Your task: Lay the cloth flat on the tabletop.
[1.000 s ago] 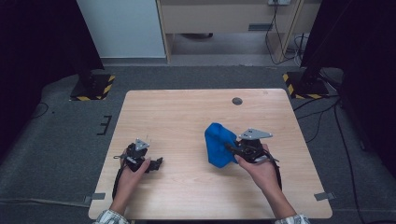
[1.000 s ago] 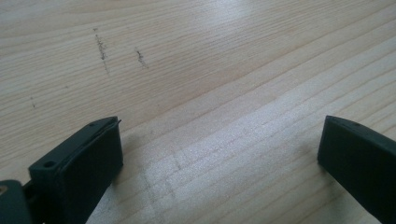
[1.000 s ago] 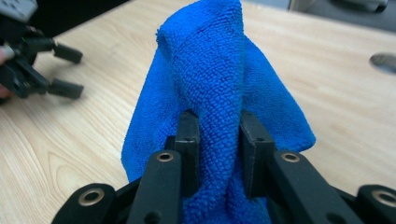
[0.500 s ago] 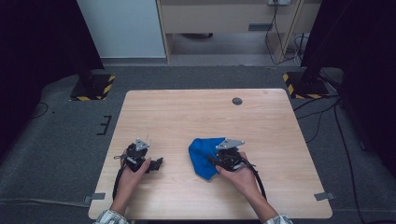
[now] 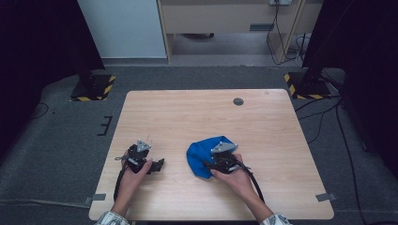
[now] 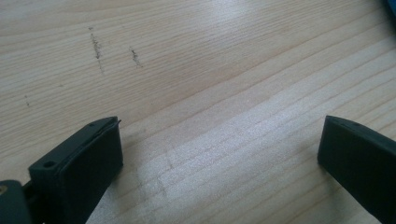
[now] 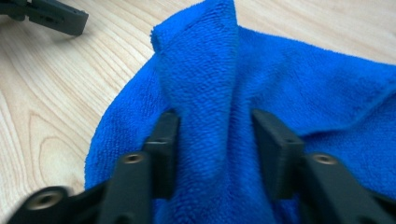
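A crumpled blue cloth lies on the wooden table near its front edge. My right gripper sits low at the cloth's right side and points left into it. In the right gripper view a raised fold of the cloth stands between the jaws of my right gripper. Those jaws have just been opening, and the fold sits loosely between them. My left gripper rests on the table left of the cloth, open, with bare wood between the jaws of the left gripper. It also shows at the top left as the left gripper.
A small dark round insert sits in the tabletop near the far edge. Black stands with yellow-black striped bases flank the table on the grey floor. A pale cabinet stands behind.
My right hand came down and to the left with the cloth. The cloth, held up before, now lies slumped on the table, and the jaws stand wider. The left hand stayed put.
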Motion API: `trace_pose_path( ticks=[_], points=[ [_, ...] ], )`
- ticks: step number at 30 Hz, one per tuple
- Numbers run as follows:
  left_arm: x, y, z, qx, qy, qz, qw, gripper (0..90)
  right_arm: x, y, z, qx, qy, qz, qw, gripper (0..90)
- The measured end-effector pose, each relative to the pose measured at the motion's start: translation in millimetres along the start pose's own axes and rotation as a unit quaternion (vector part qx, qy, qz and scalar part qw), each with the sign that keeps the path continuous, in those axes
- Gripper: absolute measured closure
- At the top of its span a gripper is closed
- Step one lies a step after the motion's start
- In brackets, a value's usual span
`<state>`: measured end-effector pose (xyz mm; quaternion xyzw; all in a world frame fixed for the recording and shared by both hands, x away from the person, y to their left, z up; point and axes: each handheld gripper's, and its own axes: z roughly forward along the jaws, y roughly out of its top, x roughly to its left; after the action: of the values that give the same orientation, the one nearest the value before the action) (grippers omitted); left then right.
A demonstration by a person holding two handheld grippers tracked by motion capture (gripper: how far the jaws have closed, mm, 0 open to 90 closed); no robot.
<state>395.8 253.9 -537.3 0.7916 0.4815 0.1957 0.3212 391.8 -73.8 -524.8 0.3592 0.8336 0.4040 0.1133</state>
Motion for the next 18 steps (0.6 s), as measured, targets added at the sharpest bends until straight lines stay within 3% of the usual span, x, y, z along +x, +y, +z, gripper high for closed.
trace_pose_path(
  ticks=[5,6,11,17,18],
  points=[
    [-2.0,0.5,-0.1,-0.002,0.002,0.000,1.0000,0.0,6.1,4.4,-5.9,-0.011,-0.006,-0.018,0.9998,28.3],
    [-2.0,0.5,-0.1,-0.002,0.002,0.000,1.0000,1.6,6.1,4.4,-5.9,-0.011,-0.006,-0.018,0.9998,28.3],
    [-8.3,3.6,-2.9,-0.005,-0.005,0.005,1.0000,4.4,11.5,14.2,-20.5,-0.028,0.015,-0.026,0.9992,15.0],
    [-18.1,8.1,-8.0,-0.015,-0.012,0.014,0.9997,6.1,4.2,18.4,-40.4,-0.047,0.015,-0.032,0.9982,13.5],
    [-21.0,9.4,-10.2,-0.018,-0.014,0.017,0.9996,6.7,-4.9,16.7,-49.1,-0.050,0.007,-0.032,0.9982,22.1]
  ],
)
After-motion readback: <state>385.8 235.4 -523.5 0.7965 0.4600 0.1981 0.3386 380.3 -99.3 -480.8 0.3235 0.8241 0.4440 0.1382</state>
